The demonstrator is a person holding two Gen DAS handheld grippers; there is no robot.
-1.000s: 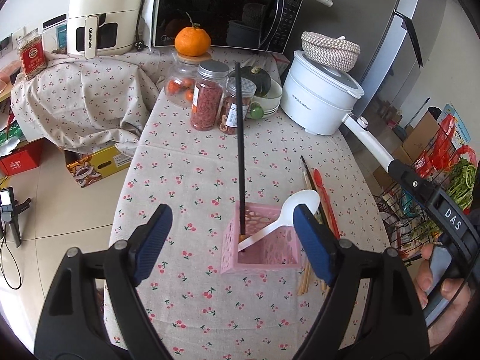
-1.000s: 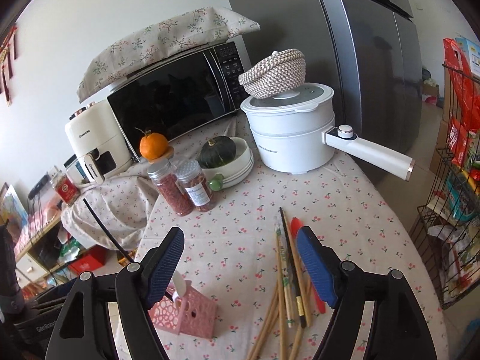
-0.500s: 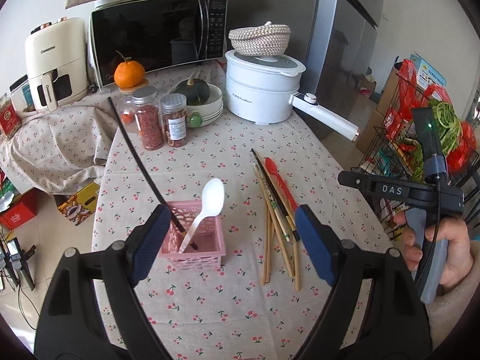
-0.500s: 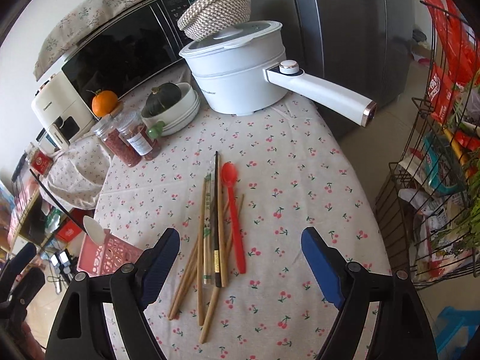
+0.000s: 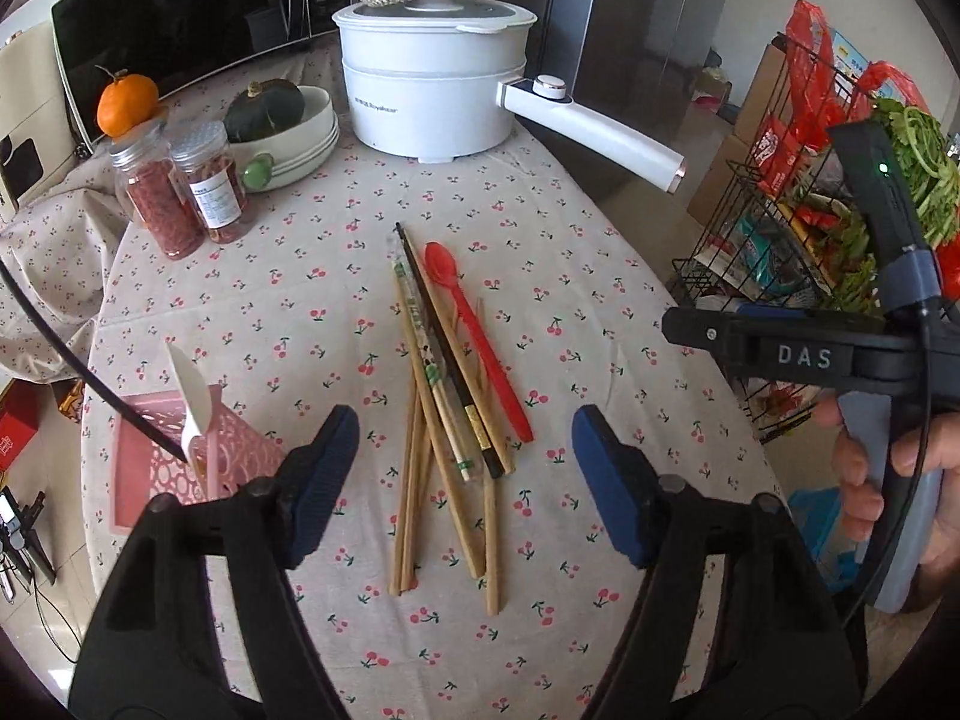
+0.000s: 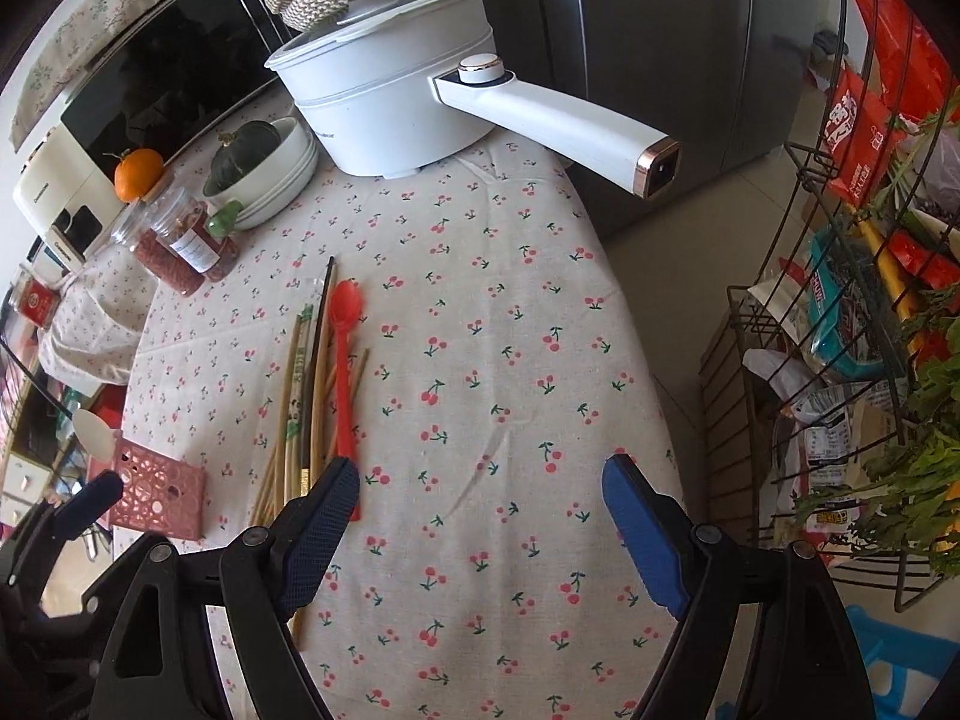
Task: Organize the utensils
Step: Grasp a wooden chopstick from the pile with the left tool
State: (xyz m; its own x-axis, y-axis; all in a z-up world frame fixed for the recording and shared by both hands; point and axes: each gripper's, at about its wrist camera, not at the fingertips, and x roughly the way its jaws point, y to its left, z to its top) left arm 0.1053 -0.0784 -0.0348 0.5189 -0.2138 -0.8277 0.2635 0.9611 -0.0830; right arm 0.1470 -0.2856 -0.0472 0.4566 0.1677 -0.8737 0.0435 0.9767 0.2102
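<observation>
Left wrist view: looks steeply down from above the near edge of the cherry-print cloth-covered surface [image 5: 540,252]. Right wrist view: similar height, further right, facing the surface's right edge. Both share the loose bundle of wooden chopsticks [image 5: 432,396] [image 6: 300,396] and white long-handled electric pot [image 5: 432,72] [image 6: 390,96].

The long thin black stick [image 5: 72,360] leaning out of the pink perforated plastic basket [image 5: 240,450] runs off the left edge, its upper end unseen. The basket's near corner sits behind a blue finger pad [image 5: 318,480]. The black microwave [image 5: 180,18] at the far side is cropped at the top. Small print on the clear jar's white label [image 5: 213,201] is unreadable.
</observation>
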